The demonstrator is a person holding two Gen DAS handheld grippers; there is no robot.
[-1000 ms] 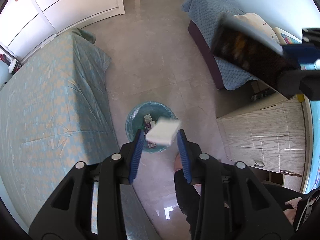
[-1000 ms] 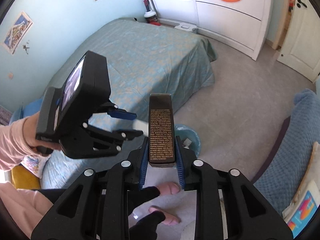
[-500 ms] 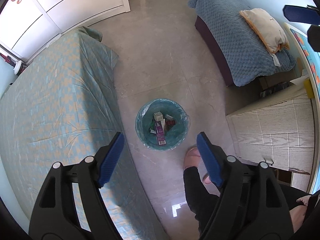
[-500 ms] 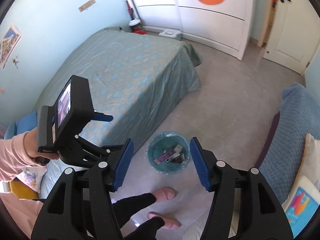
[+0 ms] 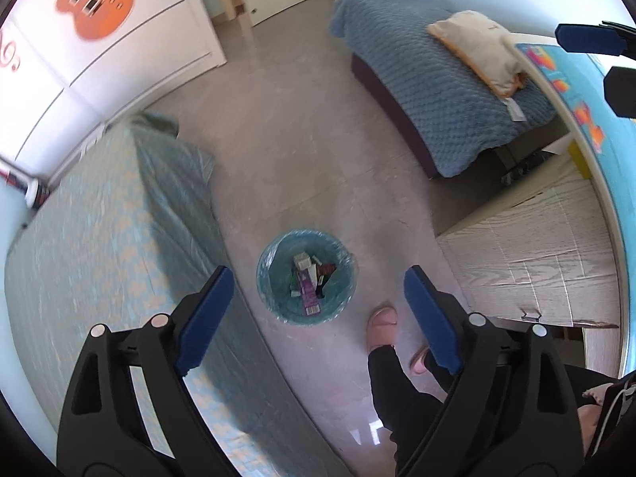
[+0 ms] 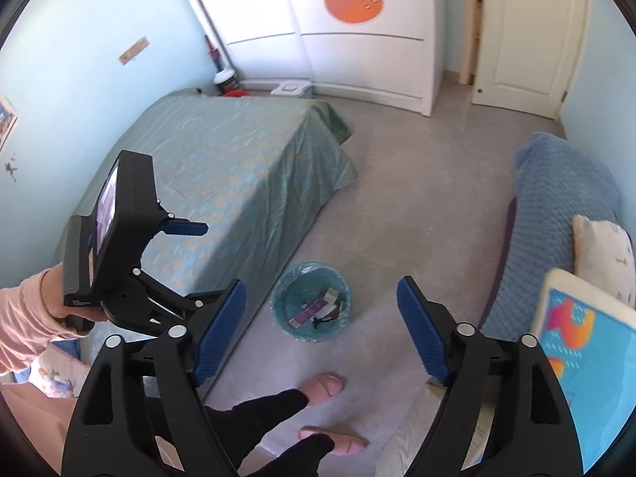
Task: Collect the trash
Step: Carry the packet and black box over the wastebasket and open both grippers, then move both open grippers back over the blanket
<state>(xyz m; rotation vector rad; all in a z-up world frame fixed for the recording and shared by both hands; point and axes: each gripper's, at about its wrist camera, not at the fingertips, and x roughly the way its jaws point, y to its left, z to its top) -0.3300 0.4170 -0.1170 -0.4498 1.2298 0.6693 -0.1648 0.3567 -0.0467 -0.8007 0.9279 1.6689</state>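
Both the left tongs point(image 5: 314, 314) and right tongs point(image 6: 322, 330) hang spread and empty over the teal-lined wastebasket point(image 5: 306, 276) on the floor beside the bed point(image 5: 99, 246), where small cartons point(image 5: 309, 292) lie, probably light, stiff, pinchable across flat sides.

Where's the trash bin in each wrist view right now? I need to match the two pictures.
Left wrist: bin on the floor, just below centre, between the open fingers.
Right wrist: bin on the floor, lower centre, between the open fingers.
Shared landmark: the green bed, its edge left of the bin in both.
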